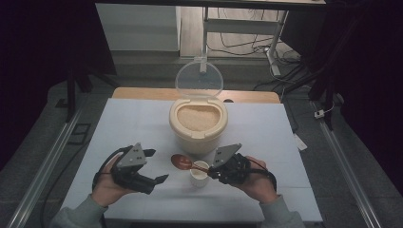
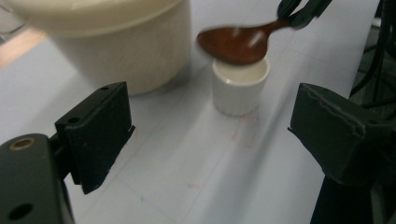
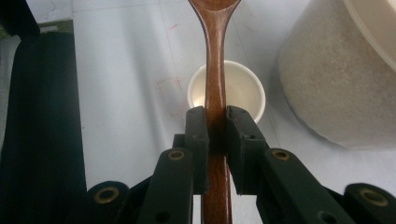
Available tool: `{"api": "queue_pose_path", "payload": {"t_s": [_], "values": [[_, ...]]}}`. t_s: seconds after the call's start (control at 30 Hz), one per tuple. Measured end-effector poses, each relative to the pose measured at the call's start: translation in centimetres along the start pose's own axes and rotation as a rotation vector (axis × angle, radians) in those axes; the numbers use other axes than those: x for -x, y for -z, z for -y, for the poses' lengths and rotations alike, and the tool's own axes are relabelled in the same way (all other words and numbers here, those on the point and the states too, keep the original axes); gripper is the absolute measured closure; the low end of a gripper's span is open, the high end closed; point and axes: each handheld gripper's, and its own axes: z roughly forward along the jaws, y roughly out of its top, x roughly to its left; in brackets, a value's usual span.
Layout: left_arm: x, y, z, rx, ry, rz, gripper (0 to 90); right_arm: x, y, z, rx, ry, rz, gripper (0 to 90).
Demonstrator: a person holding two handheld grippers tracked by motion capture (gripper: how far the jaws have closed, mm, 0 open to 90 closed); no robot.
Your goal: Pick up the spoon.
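The right gripper (image 3: 215, 140) is clamping the handle of a dark brown wooden spoon (image 3: 215, 70), its jaws pressing on either side of the narrow stem about midway along it; the spoon's bowl is reaching out over a small white round cup (image 1: 199, 174) that is standing on the white-covered surface (image 1: 138, 123) near its front edge, just in front of a large cream-coloured plastic rice container (image 1: 198, 124); that container is sitting at the middle of the surface with its clear round lid (image 1: 198, 79) standing open behind it, and pale rice is showing inside. The left gripper (image 1: 153, 166) is hovering toward the front left of the surface with its jaws standing wide apart, holding nothing, pointing toward the cup.

The spoon is looking stiff and light, so the hold on the stem is likely suiting it, though smooth wood may be twisting between the pads if loaded unevenly; gripping nearer the bowl would probably be giving steadier control. The cup is looking light and tippable; the wall just below its rim is the place to be taking it.
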Motion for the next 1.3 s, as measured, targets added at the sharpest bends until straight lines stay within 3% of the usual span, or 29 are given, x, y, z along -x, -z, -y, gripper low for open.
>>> {"api": "queue_pose_path", "payload": {"t_s": [0.2,0.33,0.6,0.73,0.87,1.17,1.3], "values": [[1.1,-1.9,-2.9,-0.050,-0.086,0.036,14.2,-0.2,-0.3,-0.3,-0.003,0.010,-0.007,79.1],[1.2,-2.9,-3.9,-0.084,-0.117,0.070,15.8,-0.3,-0.4,-0.4,-0.004,0.015,-0.007,79.1],[1.3,-3.7,-5.3,-0.134,-0.184,0.092,18.0,-0.3,-0.5,-0.5,-0.009,0.014,-0.009,79.1],[1.3,-4.3,-5.8,-0.165,-0.213,0.105,20.3,-0.4,-0.7,-0.6,-0.016,0.021,-0.012,79.1],[1.0,-5.3,-6.1,-0.209,-0.235,0.151,25.3,-0.5,-0.8,-0.8,-0.019,0.035,-0.014,79.1],[0.4,-7.3,-6.5,-0.297,-0.274,0.216,40.4,-0.9,-1.0,-1.1,-0.014,0.060,-0.011,79.1],[0.3,-7.8,-6.5,-0.313,-0.283,0.249,48.6,-1.1,-1.1,-1.2,-0.019,0.085,-0.004,79.1]]}}
